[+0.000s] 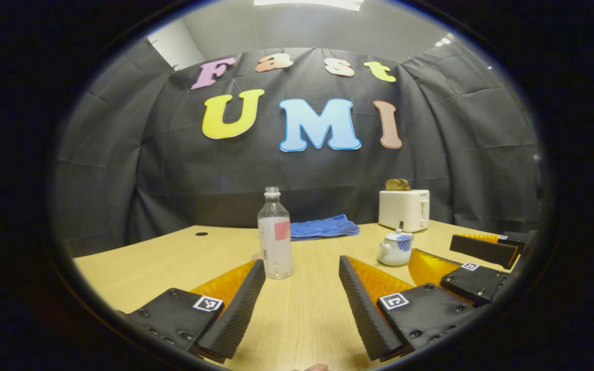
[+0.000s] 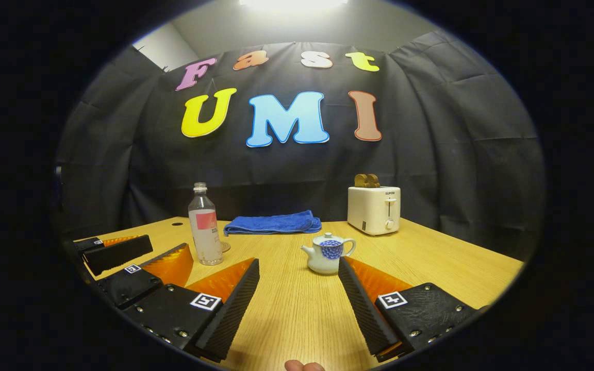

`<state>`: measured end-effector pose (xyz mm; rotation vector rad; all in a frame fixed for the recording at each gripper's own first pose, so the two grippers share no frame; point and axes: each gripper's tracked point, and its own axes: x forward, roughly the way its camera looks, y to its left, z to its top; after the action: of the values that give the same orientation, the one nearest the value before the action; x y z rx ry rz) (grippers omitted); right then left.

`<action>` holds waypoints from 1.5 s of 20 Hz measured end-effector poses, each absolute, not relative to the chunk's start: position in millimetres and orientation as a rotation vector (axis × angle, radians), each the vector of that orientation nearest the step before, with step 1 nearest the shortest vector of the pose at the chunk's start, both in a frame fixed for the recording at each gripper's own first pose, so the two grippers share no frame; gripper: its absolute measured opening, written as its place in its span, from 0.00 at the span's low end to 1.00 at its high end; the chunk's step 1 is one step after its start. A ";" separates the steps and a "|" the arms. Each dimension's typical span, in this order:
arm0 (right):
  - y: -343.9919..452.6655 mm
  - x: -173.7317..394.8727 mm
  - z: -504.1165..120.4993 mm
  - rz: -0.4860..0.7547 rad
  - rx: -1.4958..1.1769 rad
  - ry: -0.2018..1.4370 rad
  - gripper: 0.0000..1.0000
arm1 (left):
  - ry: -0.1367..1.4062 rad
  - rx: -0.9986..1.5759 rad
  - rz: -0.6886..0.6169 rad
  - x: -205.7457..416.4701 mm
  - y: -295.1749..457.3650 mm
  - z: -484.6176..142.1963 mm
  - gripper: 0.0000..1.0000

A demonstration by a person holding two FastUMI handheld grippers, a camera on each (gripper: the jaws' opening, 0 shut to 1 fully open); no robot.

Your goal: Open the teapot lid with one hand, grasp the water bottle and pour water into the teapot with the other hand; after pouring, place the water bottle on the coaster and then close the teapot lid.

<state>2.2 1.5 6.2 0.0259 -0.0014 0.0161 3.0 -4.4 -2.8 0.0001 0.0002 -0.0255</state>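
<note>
Both tongs gape wide over the table, holding nothing.

Water bottle (image 1: 275,234) stands upright ahead of the left tongs (image 1: 302,281); lidded teapot (image 2: 327,253) sits on the table (image 2: 286,304) just before the right tongs (image 2: 298,281).

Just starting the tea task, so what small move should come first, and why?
Probably ease the right gripper forward toward the teapot. Its lid is still on, both grippers are open and empty, and the water bottle stands ahead of the left gripper.
</note>
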 end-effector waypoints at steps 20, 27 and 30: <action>-60.4 148.0 19.1 -0.091 -0.036 0.054 0.95 | -0.010 -0.005 -0.019 109.3 31.1 52.8 0.99; -57.2 175.8 2.1 -0.063 -0.057 0.096 0.86 | 0.000 -0.006 -0.019 121.0 37.5 53.0 1.00; -58.3 182.5 -5.2 -0.063 -0.037 0.125 0.73 | -0.009 0.005 -0.008 122.1 42.5 55.4 1.00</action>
<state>182.5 -58.3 -5.2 -0.0371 0.1254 -0.0630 122.1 42.5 55.4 0.0052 -0.0093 -0.0080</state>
